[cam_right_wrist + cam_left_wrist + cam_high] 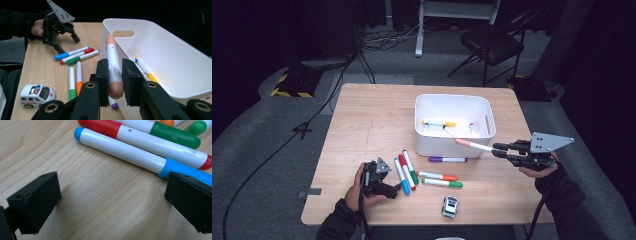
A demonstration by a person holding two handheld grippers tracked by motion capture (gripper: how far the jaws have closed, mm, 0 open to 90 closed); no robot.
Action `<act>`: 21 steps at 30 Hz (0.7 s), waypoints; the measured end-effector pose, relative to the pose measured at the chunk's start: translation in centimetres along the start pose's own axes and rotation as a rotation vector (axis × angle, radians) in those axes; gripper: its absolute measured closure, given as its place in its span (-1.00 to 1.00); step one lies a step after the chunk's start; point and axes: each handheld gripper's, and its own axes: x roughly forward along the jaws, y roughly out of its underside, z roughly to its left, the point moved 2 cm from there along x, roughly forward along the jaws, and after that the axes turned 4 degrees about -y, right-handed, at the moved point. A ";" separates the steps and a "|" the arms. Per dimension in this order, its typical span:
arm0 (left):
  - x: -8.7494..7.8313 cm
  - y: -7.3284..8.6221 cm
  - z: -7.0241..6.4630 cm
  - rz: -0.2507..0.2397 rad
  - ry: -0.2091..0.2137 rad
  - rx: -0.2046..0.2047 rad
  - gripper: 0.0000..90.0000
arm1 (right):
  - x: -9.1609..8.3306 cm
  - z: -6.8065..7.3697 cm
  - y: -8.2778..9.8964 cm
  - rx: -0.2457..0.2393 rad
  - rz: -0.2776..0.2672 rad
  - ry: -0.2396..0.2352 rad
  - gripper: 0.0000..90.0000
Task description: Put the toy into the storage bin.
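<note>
right gripper (498,149): held level above the table, jaws clamp a peach marker (474,145) beside the white bin (453,102) | left gripper (393,192): low on the table (362,120), jaws wide, nothing between

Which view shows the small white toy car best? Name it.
The right gripper view: the small white toy car sits large at lower left, its windows and roof lights clear. The high view shows it tiny near the table's front edge.
</note>
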 end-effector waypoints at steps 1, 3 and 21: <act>0.0 0.0 0.0 -0.002 -0.003 0.000 -0.99 | -0.1 -0.3 -0.4 -0.002 -0.003 0.004 0.70; 0.0 0.0 0.0 -0.001 -0.003 0.000 -0.99 | -0.3 -1.0 -1.1 -0.017 -0.003 0.015 0.71; 0.0 0.0 0.0 -0.007 -0.006 0.006 -0.99 | 1.5 -6.5 -4.6 -0.008 0.068 0.076 0.70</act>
